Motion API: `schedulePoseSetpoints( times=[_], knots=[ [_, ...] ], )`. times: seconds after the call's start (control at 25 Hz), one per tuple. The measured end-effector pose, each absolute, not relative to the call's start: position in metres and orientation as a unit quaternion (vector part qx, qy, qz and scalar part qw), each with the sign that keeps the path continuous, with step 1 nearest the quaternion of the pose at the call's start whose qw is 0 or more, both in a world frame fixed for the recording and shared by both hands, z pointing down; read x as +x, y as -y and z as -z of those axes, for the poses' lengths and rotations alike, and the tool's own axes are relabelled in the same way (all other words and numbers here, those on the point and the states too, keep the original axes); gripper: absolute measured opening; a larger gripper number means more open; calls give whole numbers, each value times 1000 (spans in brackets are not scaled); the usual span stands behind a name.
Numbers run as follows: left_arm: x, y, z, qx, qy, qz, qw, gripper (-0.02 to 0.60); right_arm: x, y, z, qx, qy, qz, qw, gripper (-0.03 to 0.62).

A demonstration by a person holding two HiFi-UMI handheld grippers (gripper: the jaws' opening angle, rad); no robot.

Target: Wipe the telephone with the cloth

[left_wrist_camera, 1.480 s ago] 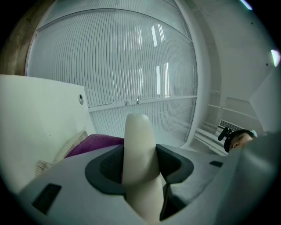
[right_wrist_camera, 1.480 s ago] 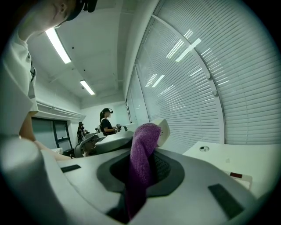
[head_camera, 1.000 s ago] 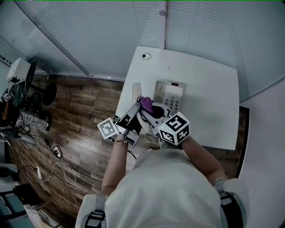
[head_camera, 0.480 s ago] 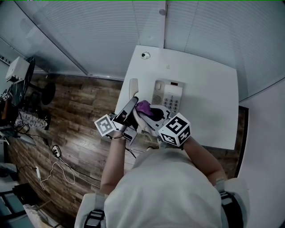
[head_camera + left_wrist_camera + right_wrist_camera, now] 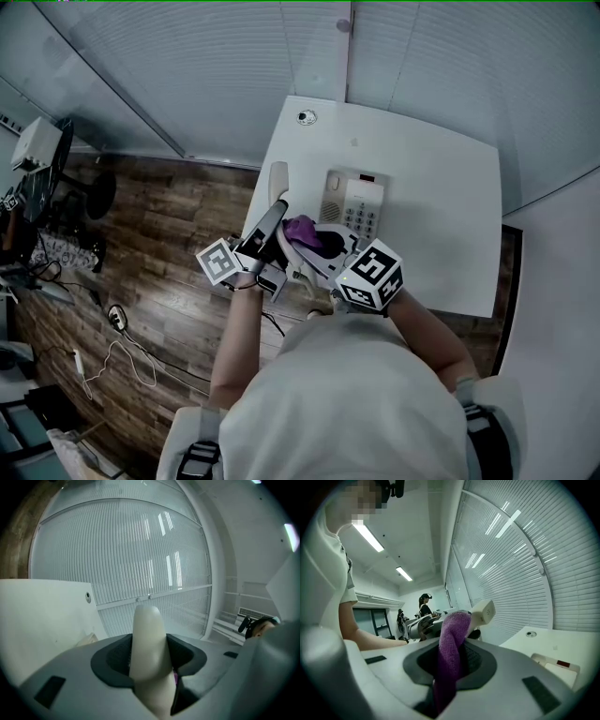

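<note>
Wood floor (image 5: pixel 169 225) at far left, under the counter's edge. Left gripper (image 5: pixel 276 210) was clenched on the telephone handset (image 5: pixel 278 179). In the left gripper view both jaws of the gripper (image 5: pixel 149 654) pinched the cream handset (image 5: pixel 149 637) about mid-length, its rounded end sticking up past them toward the blinds (image 5: pixel 126 550). The handset was off the base, held in the air over the counter's left edge. Purple cloth (image 5: pixel 304 228) came next, just beside the left gripper's jaws, low on the handset. A sliver of purple showed by the handset in the left gripper view, but firm contact couldn't be confirmed. Right gripper (image 5: pixel 298 236) was gripping the cloth. In its own view, the gripper (image 5: pixel 451 665) had the cloth (image 5: pixel 452 641) bunched upright between the jaws, with the handset's end (image 5: pixel 484 612) just behind the cloth's top. Telephone base (image 5: pixel 355 200) sat to the right on the white counter (image 5: pixel 441 206), keypad up, apart from both grippers.
</note>
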State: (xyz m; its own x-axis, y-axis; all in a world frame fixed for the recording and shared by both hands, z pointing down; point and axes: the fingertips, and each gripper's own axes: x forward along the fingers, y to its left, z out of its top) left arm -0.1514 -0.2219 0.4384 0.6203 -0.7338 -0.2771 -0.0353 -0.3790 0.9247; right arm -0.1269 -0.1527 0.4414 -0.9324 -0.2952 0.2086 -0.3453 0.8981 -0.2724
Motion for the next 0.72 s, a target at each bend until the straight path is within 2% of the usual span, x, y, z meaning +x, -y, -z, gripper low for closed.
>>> schedulePoseSetpoints(
  times=[0.72],
  knots=[
    [-161,249,-428,750,275,359,484,222,-109,156,-446,196,963,-165,84,60]
  ],
)
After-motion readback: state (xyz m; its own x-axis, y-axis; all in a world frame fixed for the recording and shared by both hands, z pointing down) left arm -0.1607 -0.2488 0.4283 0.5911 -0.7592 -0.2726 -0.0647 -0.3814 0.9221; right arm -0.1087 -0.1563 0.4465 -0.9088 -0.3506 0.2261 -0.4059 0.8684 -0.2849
